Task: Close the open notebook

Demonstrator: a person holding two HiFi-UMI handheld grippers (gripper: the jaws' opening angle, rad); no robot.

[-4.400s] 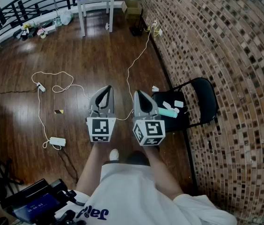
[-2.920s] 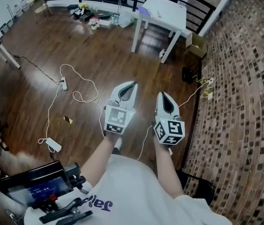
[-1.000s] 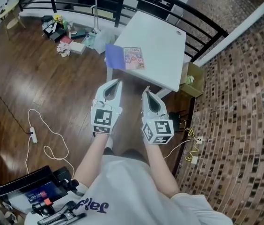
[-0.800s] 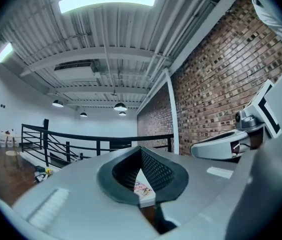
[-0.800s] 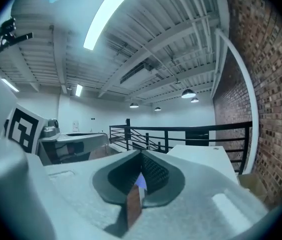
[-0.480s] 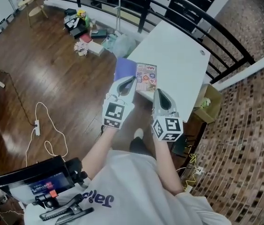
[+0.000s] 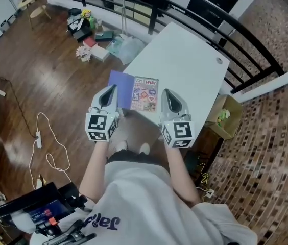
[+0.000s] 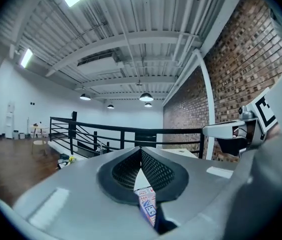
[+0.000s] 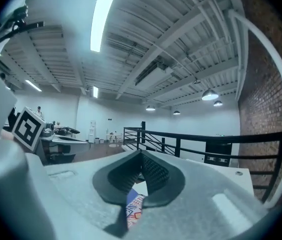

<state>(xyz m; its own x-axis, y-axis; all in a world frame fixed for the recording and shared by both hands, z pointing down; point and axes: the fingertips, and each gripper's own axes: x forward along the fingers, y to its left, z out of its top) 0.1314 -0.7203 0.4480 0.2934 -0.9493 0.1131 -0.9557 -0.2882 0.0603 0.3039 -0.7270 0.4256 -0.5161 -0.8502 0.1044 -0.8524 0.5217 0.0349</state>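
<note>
Nothing done yet: purple notebook with sticker-printed page [image 7: 144, 93] lying open at near corner of white square table [image 7: 185, 55]. Close by, grey plastic left gripper [image 7: 112, 89] and right gripper [image 7: 166, 93], jaws together, empty; closing outstanding

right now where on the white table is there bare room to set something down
Most of the white table is bare: the wide stretch from the notebook to the railing side and right edge, save a small round fitting near the far corner. Crowded: the near left corner, notebook with left gripper and right gripper by it.
</note>
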